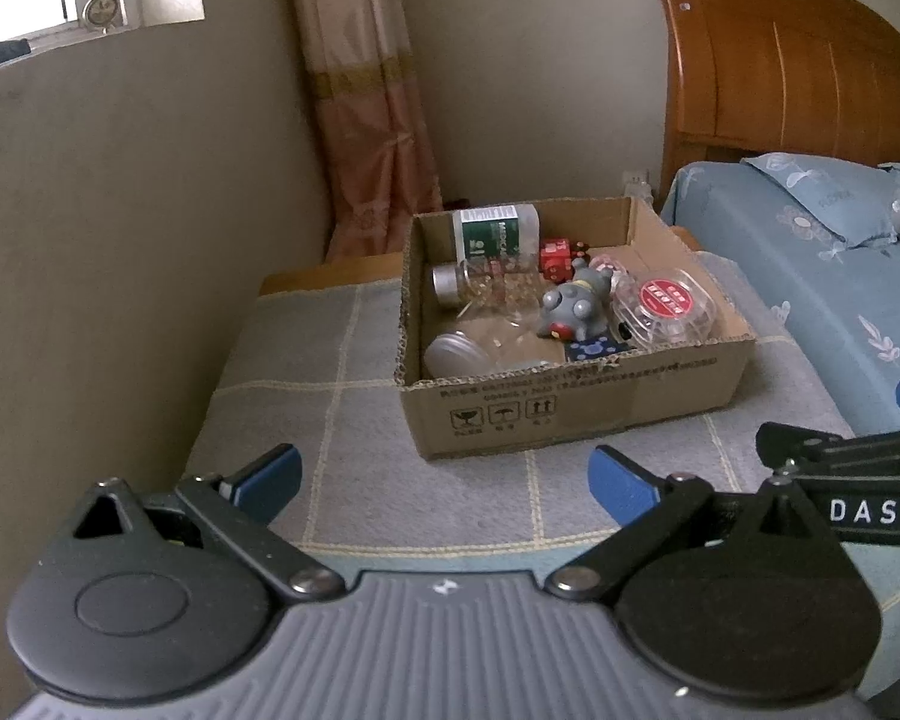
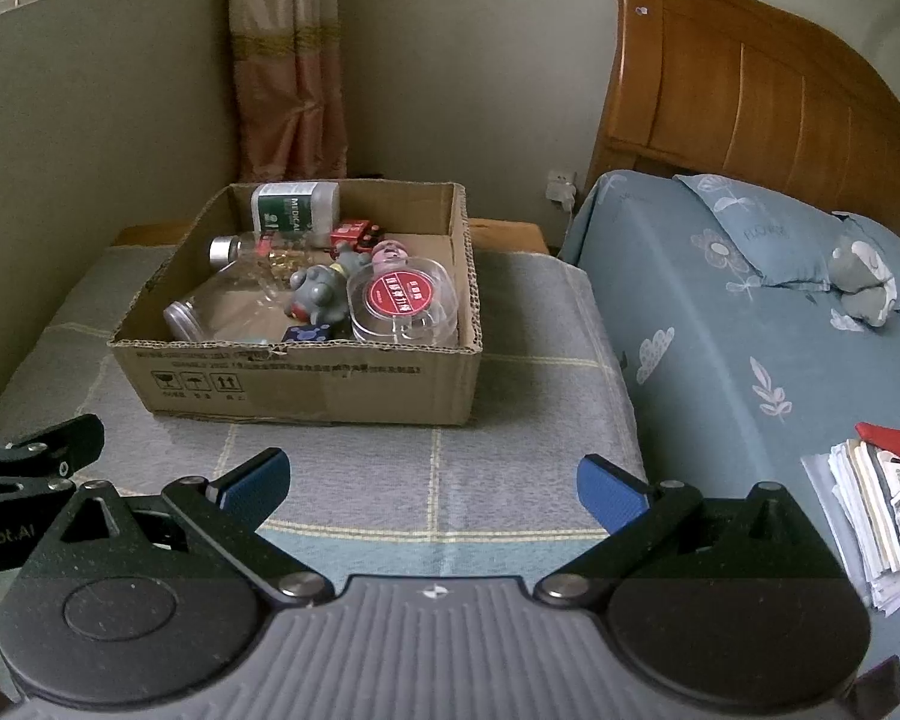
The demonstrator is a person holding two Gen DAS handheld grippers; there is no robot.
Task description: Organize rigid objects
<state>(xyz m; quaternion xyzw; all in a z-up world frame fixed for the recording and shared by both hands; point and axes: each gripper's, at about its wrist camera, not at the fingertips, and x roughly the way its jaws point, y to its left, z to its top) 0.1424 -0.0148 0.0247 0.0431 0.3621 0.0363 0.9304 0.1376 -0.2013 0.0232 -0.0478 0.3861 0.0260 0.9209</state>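
Observation:
An open cardboard box [image 1: 576, 414] [image 2: 306, 381] stands on a grey checked cloth. Inside lie a green-labelled white bottle [image 1: 495, 231] [image 2: 294, 207], a clear bottle with a silver cap [image 1: 486, 282] [image 2: 252, 252], a clear jar [image 1: 480, 348] [image 2: 210, 312], a grey toy figure [image 1: 573, 306] [image 2: 318, 297], a red toy [image 1: 555, 258] [image 2: 354, 234] and a clear round case with a red label [image 1: 666, 306] [image 2: 402, 300]. My left gripper [image 1: 444, 483] is open and empty, in front of the box. My right gripper [image 2: 432, 483] is open and empty, also in front of it.
A bed with a blue floral sheet [image 2: 750, 312] and a wooden headboard [image 2: 750, 96] stands to the right. A stack of papers [image 2: 870, 510] lies on the bed. A wall and a pink curtain [image 1: 366, 96] are behind the table.

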